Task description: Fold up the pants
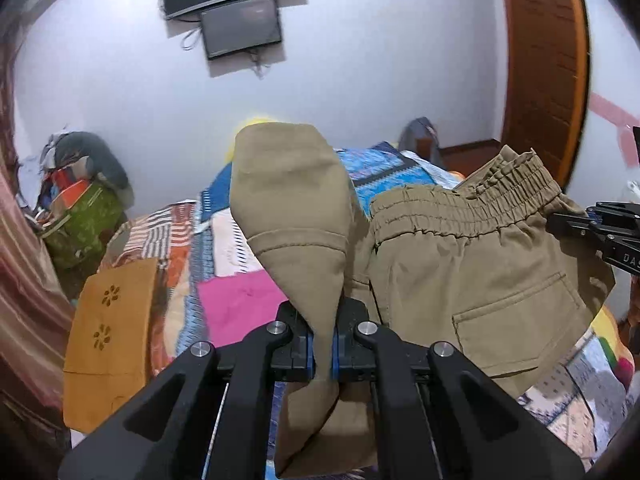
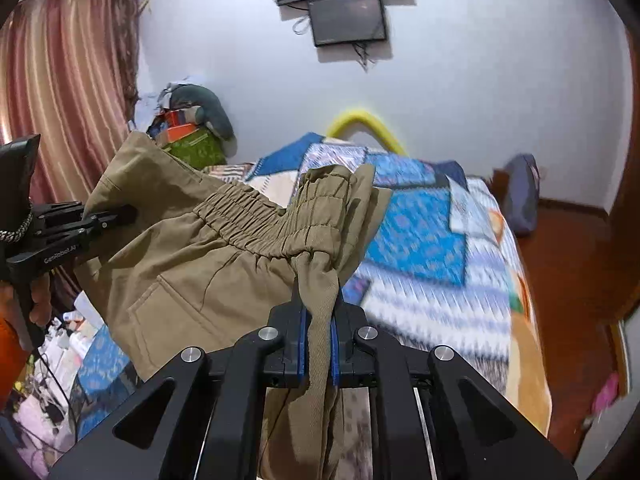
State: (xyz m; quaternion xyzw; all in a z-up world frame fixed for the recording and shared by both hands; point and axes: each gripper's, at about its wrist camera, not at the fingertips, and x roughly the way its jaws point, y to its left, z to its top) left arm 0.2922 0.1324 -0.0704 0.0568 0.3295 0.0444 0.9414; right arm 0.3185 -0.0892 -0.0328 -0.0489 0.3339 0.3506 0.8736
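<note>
Khaki pants with an elastic waistband hang in the air above the bed, stretched between both grippers. My left gripper is shut on a bunched part of the khaki cloth, which stands up in a flap ahead of it. My right gripper is shut on the pants at the waistband end. A back pocket faces the left wrist camera. The right gripper shows at the right edge of the left wrist view; the left gripper shows at the left of the right wrist view.
A bed with a patchwork quilt lies below. An orange cloth lies on its left edge. A pile of bags sits by the wall near a pink curtain. Screens hang on the wall. A wooden door stands right.
</note>
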